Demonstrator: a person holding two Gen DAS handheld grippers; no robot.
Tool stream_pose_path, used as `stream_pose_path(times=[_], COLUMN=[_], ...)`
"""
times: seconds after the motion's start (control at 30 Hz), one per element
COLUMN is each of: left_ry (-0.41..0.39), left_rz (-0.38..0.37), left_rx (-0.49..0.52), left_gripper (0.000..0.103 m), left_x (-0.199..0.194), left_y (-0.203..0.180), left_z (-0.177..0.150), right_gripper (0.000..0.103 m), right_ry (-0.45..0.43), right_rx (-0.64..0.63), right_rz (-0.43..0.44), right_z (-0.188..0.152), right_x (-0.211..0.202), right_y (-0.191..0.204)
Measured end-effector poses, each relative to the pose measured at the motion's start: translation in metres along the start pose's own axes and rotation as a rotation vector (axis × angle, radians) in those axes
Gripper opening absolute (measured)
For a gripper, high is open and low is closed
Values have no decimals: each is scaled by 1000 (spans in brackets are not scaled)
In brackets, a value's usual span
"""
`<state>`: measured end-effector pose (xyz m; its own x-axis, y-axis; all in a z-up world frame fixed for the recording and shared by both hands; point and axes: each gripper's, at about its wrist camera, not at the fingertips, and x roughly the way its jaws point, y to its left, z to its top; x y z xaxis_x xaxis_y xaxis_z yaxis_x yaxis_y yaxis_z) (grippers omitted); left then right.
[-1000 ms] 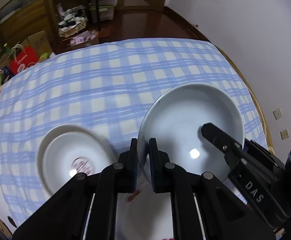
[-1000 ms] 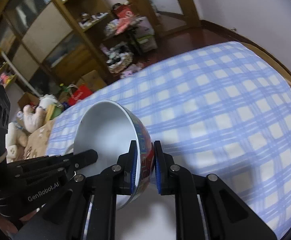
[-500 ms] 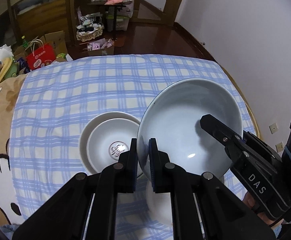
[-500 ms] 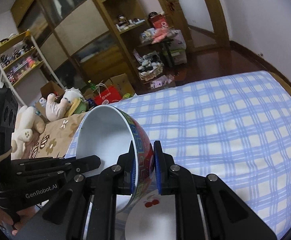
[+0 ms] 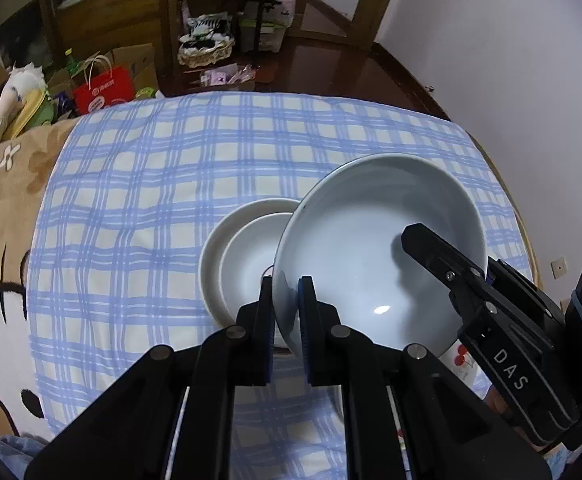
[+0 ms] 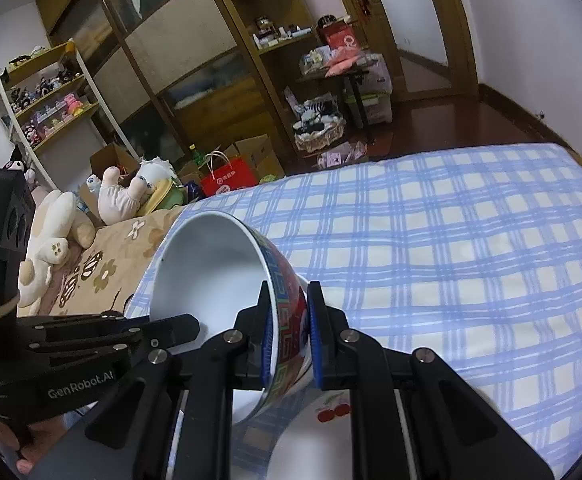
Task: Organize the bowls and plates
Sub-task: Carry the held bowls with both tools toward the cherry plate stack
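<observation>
At frame bottom, the left gripper (image 5: 285,312) and right gripper (image 6: 289,328) both clamp the rim of one large bowl (image 5: 379,248), held tilted above the checked tablecloth (image 5: 179,184). Beyond it, mid-frame, a small bowl (image 5: 251,260) sits nested in a plate (image 5: 211,264). Only the right view shows the large bowl's red patterned outside; a cherry-printed plate (image 6: 323,416) lies beneath.

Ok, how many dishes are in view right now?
4: patterned bowl gripped by left tongs and right tongs; small bowl nested in a wider dish on the checked cloth; cherry-print plate below the held bowl. More may be hidden.
</observation>
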<state>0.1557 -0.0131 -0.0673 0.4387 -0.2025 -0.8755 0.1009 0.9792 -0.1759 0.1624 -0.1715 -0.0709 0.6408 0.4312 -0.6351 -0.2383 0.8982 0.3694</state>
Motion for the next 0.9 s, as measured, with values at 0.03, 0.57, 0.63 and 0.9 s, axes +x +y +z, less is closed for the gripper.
stream_pose_path(times=[0.03, 0.57, 0.63, 0.9], left_ry=[5, 69, 80, 101], left_rz=[0, 18, 17, 46], left_rx=[-3, -12, -13, -2], left_gripper=[11, 12, 12, 11], left_x=[2, 36, 41, 57], left_y=[3, 25, 26, 30], left_z=[1, 2, 2, 4], right_gripper=[17, 17, 17, 17], right_ry=[2, 44, 54, 101], right_rx=[5, 50, 41, -13], right_rz=[2, 11, 1, -35], right_z=[0, -10, -12, -22], right_x=[3, 38, 41, 56], right_y=[0, -1, -1, 1])
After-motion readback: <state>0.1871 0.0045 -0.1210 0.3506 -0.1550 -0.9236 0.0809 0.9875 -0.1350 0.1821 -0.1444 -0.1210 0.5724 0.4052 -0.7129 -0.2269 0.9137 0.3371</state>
